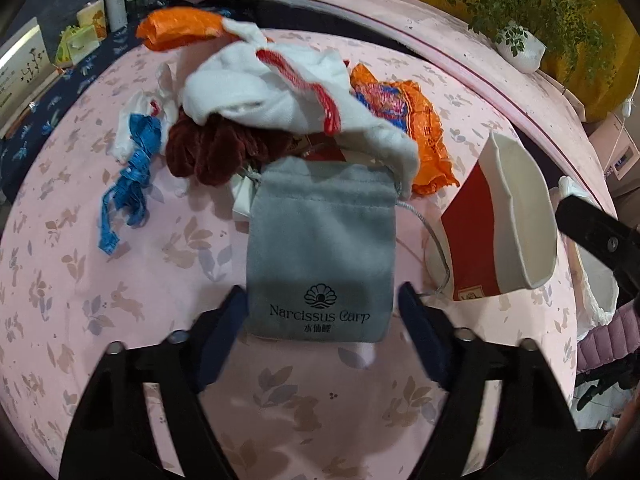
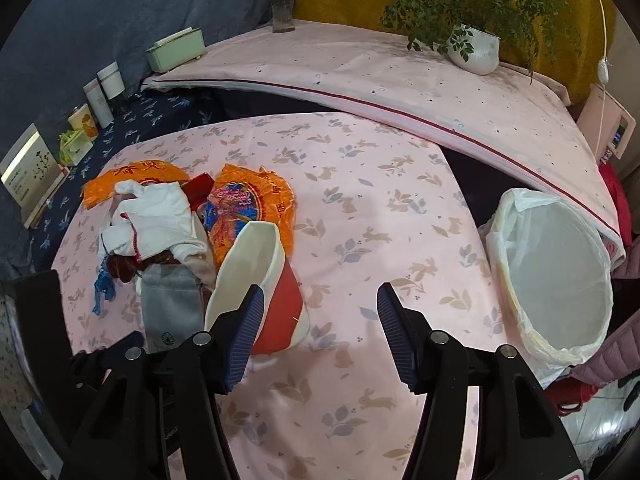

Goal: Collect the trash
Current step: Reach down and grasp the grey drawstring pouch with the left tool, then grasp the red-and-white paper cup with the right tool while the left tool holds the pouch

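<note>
A: Left gripper (image 1: 322, 306) is recorded with fingers spread wide, one on each side of the lower end of the grey pouch (image 1: 320, 248); whether the pads touch the fabric cannot be told.

B: Noted. The pouch is seen lying flat on the pink tablecloth (image 1: 160, 280), its drawstring end tucked under the pile: white cloth (image 1: 280, 92), dark red fabric (image 1: 216, 148), orange wrapper (image 1: 424, 132), blue strip (image 1: 132, 176).

A: Right gripper (image 2: 320, 312) is logged as spread as well, nothing between the fingers. The crushed red-and-white paper cup (image 2: 264, 280) is found on its side just beside the left finger of that gripper, next to the pouch.

B: The lined bin (image 2: 552, 272) is placed at the table's right edge, well apart from the pile, mouth uncovered; no trash is visible inside it
</note>
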